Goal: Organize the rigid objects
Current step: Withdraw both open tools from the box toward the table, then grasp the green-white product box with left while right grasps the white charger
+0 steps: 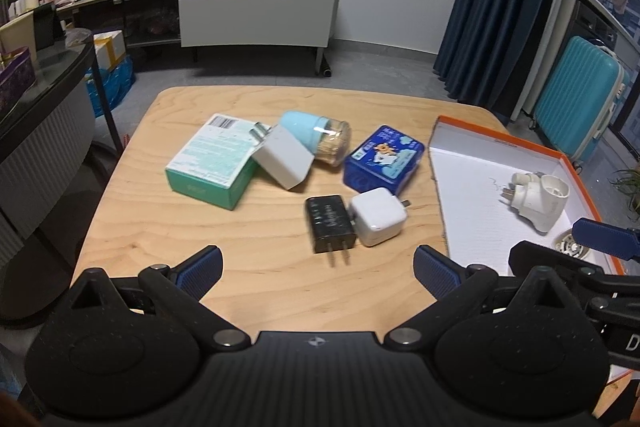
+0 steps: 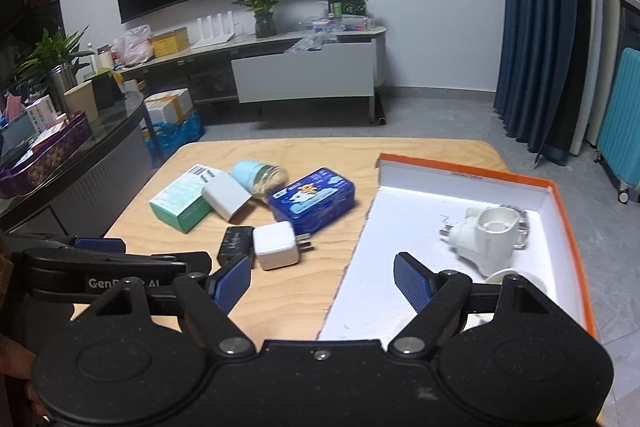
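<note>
I have both grippers held low over the near edge of the table, side by side, and neither is carrying anything. The left gripper has its fingers spread wide apart, pointing at the black charger; the right gripper is likewise spread wide, straddling the near left wall of the tray. I take the tray, white inside with an orange rim, as my landmark: it sits at the right end of the table. Inside it, toward its far right corner, lies a white plug-in device, with a round white piece nearer me that I cannot identify. Everything else is left of the tray on the bare wood. Closest to it is the white cube charger, touching the black charger on its far side from the tray. Beyond those, a blue tin lies near the tray's far left corner. Further left a toothpick jar with a pale blue cap lies on its side, a white adapter leans against it, and a green box lies furthest from the tray, the adapter resting on its edge.
</note>
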{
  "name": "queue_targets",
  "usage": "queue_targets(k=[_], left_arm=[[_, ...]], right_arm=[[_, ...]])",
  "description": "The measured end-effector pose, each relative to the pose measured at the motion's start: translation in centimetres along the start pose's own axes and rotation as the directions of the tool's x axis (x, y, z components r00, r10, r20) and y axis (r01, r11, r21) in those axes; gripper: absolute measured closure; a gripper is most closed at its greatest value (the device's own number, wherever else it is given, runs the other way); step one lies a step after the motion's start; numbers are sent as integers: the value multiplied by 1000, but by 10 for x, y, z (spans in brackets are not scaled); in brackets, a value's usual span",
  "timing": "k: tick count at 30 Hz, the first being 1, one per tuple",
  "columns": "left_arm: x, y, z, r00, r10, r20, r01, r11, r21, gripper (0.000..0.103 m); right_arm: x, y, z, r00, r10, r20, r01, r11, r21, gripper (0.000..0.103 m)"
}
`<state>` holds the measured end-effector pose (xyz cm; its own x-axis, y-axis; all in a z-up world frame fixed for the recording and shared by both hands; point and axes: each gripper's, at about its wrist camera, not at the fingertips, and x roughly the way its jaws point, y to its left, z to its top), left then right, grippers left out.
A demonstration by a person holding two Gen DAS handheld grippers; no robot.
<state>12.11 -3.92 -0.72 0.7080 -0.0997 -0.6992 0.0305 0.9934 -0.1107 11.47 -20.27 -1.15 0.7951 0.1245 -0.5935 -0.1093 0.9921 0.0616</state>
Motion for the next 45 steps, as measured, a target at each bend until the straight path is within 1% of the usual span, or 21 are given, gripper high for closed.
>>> queue_targets(k=[6,18,23,34,39,45], left_arm=[[2,13,-1,1000,17,-5,-17,1000,-22,0],[15,40,3,998,62,-19,-63,997,-52,0],[21,47,8,997,78,-15,-78,996,-39,0],[36,57,14,995,94,-30,-95,995,-21,0],[50,61,18,993,104,-47,-105,995,-6,0],[71,69,27,990,134,-47,-132,991,33,0]], right_arm=[[10,13,-2,999,28,-20,-28,999,-19,10],[27,20,-4,998,51,-48,-52,998,-27,10],[33,20,-2,997,53,-48,-54,998,-26,10],[44,23,-1,996,64,-60,-66,997,-31,10],[48,20,-2,996,63,-66,-64,998,-22,10],[52,18,-2,996,57,-73,-58,998,-21,10]])
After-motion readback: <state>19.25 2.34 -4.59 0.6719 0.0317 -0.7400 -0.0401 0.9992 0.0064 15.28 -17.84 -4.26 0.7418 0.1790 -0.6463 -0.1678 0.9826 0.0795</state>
